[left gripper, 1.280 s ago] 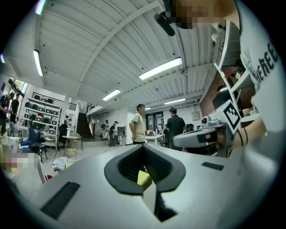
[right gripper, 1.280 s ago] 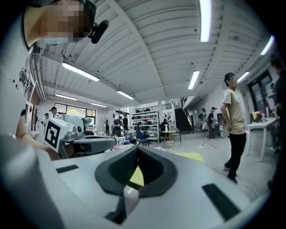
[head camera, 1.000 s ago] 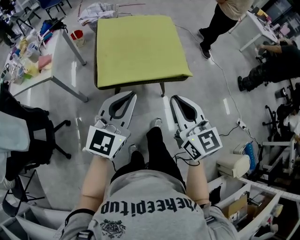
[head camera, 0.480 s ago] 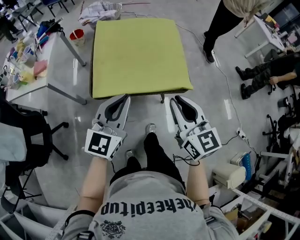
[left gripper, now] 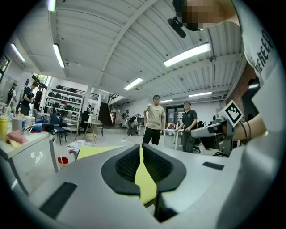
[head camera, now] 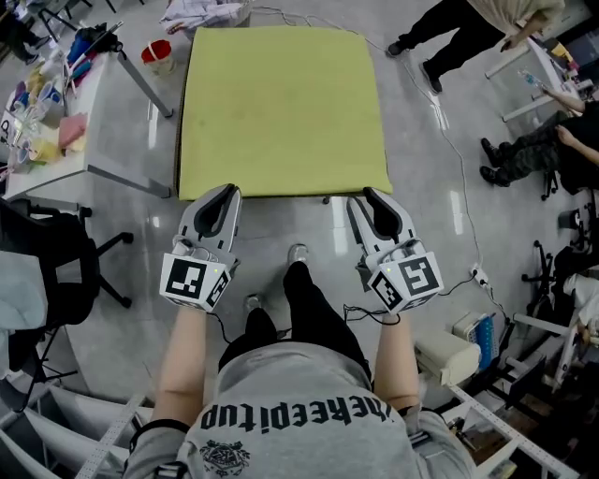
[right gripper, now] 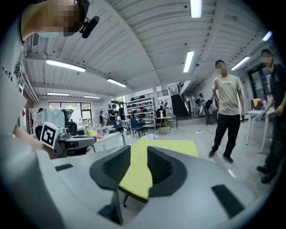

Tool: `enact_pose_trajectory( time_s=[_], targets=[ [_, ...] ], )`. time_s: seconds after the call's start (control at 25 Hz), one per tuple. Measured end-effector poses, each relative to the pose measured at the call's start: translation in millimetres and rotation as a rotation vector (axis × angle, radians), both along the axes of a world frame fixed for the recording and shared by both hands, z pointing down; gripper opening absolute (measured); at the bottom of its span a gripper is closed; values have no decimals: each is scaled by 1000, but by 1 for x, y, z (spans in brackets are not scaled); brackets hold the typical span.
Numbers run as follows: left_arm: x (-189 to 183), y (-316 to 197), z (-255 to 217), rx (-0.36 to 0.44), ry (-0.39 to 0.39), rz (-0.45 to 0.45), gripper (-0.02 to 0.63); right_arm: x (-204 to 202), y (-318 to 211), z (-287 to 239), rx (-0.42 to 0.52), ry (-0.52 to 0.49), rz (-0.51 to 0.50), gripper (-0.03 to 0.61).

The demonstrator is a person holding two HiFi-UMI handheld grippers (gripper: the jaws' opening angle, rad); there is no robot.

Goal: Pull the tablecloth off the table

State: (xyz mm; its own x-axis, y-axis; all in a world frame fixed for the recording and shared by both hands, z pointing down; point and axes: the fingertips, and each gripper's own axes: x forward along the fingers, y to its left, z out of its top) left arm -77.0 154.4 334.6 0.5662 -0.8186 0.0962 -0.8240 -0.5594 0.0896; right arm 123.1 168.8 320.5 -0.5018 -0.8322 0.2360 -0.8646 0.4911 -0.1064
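A yellow-green tablecloth [head camera: 281, 108] covers the square table ahead of me and hangs a little over its near edge. My left gripper [head camera: 215, 194] is at the near left corner of the cloth, and its jaws meet at the tips with nothing held. My right gripper [head camera: 376, 196] is at the near right corner, and its jaws are opening with nothing between them. In the left gripper view the tablecloth [left gripper: 91, 151] lies beyond the left gripper [left gripper: 139, 148]. The right gripper view has the tablecloth [right gripper: 172, 146] showing through the gap of the right gripper [right gripper: 139, 151].
A white desk [head camera: 89, 140] with clutter stands left of the table, with a red cup [head camera: 155, 50] on the floor behind it. A black chair [head camera: 51, 271] is at my left. People [head camera: 449, 28] stand at the far right, and a cable [head camera: 451, 154] runs along the floor.
Both grippers have moved forward from over the floor to the table's near edge. The right jaws have spread apart; the left jaws stay together.
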Motion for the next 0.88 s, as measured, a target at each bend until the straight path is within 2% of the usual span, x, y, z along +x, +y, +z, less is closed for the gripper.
enact_pose_trajectory(
  time_s=[0.28,0.4,0.6,0.88],
  targets=[
    [-28,-17,52,-74,-62,-82,23,37,-16,44,-90,-25,86,140],
    [-43,-22,73,-112,-64,-121,69,57,-21,63,-127,-36,134,154],
    [-71,-27,104,-187,-62,-200,101,82,-26,94,-188,-17,185,167],
    [-100,-24,151,-279,-116,-269,141,104,-30,140,-260,-3,246,196]
  ],
)
